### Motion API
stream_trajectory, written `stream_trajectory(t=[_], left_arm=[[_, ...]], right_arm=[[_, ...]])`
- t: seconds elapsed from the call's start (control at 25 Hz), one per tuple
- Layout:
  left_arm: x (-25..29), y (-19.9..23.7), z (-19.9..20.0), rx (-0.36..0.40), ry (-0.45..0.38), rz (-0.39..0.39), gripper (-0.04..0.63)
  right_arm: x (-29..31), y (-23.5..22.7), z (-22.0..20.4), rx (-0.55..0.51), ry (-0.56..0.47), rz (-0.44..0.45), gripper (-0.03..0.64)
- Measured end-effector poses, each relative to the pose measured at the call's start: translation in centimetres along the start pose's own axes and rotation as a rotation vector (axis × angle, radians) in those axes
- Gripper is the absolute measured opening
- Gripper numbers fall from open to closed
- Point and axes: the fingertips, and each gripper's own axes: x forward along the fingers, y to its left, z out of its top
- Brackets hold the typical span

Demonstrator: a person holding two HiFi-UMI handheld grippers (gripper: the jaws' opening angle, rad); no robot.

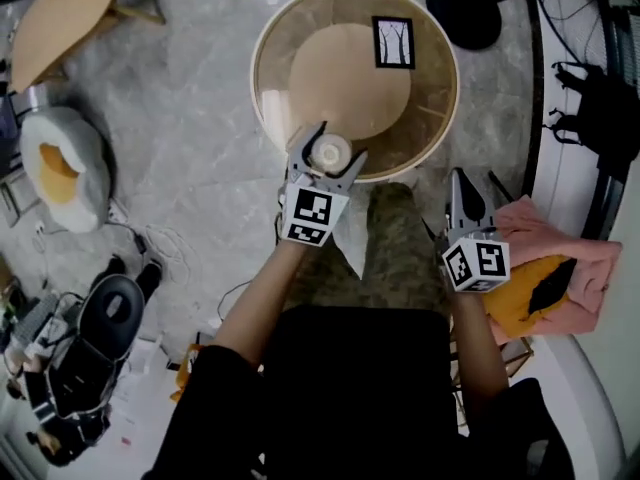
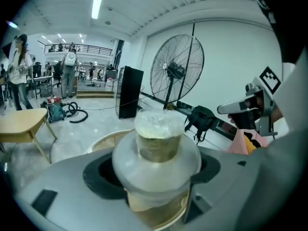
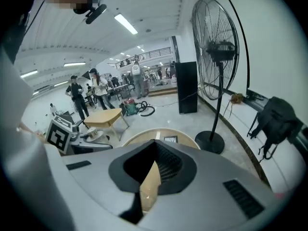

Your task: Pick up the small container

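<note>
Head view, entry 1: my left gripper [image 1: 340,143], jaws narrowed onto the small container [image 1: 330,154], one jaw on each side of it. It sits over the near rim of the round table [image 1: 350,78]. I cannot tell whether it rests on the wood or hangs just above it.

Left gripper view, same item: the small container [image 2: 159,143] has a clear body and a frosted lid on top, and is pinched between both jaws.

Entry 2: my right gripper [image 1: 458,183], to the right of the table and nearer to me, well apart from the container. The right gripper view shows its jaws drawn together at the tips with nothing between them.

Entry 3: tree-print card [image 1: 393,42], flat on the far right part of the table.

Entry 4: fan base [image 1: 463,10], on the floor, far right.

Entry 5: pink cloth [image 1: 560,243], just right of the right gripper.
</note>
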Motion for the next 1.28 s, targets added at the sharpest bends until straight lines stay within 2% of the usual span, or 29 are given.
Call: stream_trajectory(t=[0.24,0.4,0.52,0.68,0.84,0.96,1.28], left_arm=[[-9.9,4.9,9.2,0.023,-0.058,0.015,0.356],[-14.6,5.0,15.2,0.055,-0.114,0.017,0.356],[-16.7,3.7,18.2,0.068,-0.137,0.019,0.356],[-17.8,2.0,20.6,0.066,-0.169,0.031,0.356],[-18.4,0.4,22.0,0.034,-0.191,0.051,0.356],[-17.7,-0.2,23.9,0.007,-0.225,0.06,0.356],[-17.5,0.3,27.3,0.031,-0.258,0.093,0.355]], right_arm=[[-3.5,6.3,9.1,-0.001,-0.09,-0.043,0.015],[-5.9,8.9,13.7,-0.027,-0.157,-0.042,0.015],[-6.9,10.0,16.2,-0.056,-0.192,-0.006,0.015],[-7.3,11.1,19.6,-0.137,-0.228,0.062,0.015],[-8.1,11.3,22.4,-0.153,-0.273,0.106,0.015],[-8.2,10.6,24.4,-0.184,-0.297,0.11,0.015],[-8.9,9.4,27.4,-0.219,-0.357,0.086,0.015]])
